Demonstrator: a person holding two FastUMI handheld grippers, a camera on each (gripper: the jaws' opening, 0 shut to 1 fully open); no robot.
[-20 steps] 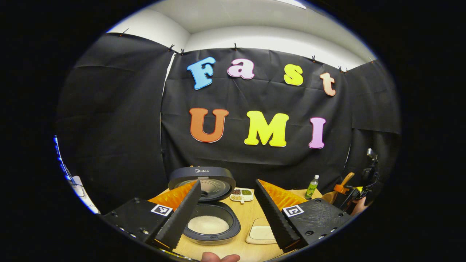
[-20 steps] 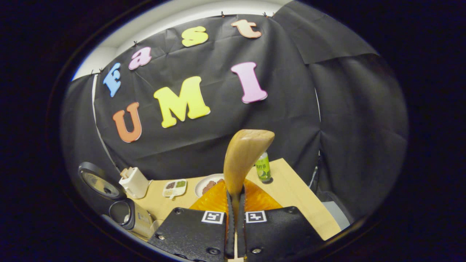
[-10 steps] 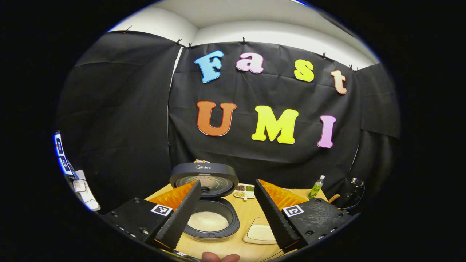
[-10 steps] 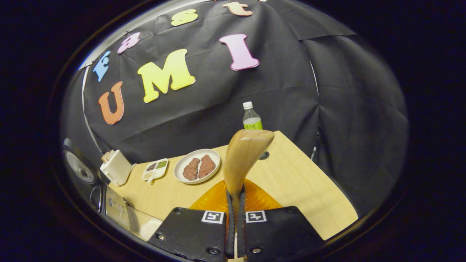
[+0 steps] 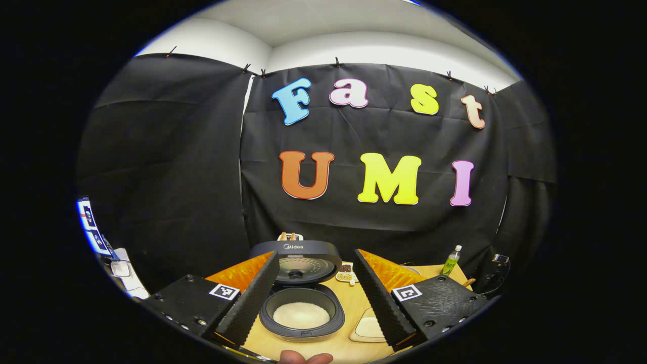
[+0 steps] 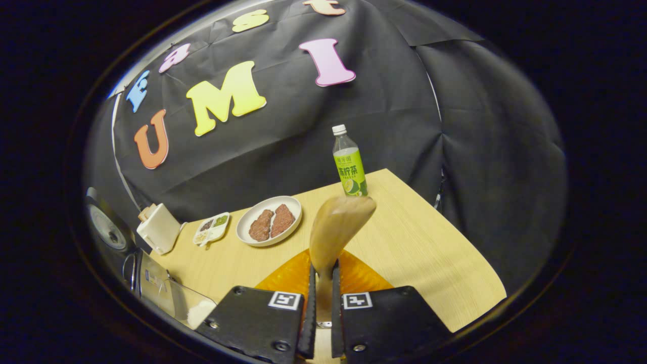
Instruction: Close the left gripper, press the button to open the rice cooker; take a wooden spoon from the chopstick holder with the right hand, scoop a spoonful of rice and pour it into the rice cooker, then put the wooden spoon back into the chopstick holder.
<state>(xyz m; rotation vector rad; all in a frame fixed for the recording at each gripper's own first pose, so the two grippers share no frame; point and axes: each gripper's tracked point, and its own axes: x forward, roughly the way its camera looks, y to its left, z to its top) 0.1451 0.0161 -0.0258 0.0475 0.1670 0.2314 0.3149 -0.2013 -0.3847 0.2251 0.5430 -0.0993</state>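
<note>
1. Your right tongs [image 6: 319, 323] pinch the wooden spoon [image 6: 333, 230] by its handle; the bowl end stands up in front of the camera, above the counter [image 6: 414, 253].
2. Your left tongs [image 5: 313, 298] are spread wide, and the rice cooker [image 5: 303, 303] lies between the two fingers, lid up, with white rice inside the pot.
3. Behind the spoon a green bottle [image 6: 349, 164] stands upright near the far edge of the counter.
4. To the left of the spoon you see a plate [image 6: 269, 221] with two brown pieces, then a small divided dish [image 6: 212, 227], then the white chopstick holder [image 6: 157, 233].
5. A pale tray of rice [image 5: 369, 328] lies just beside the cooker, partly hidden by your left tongs' finger.
</note>
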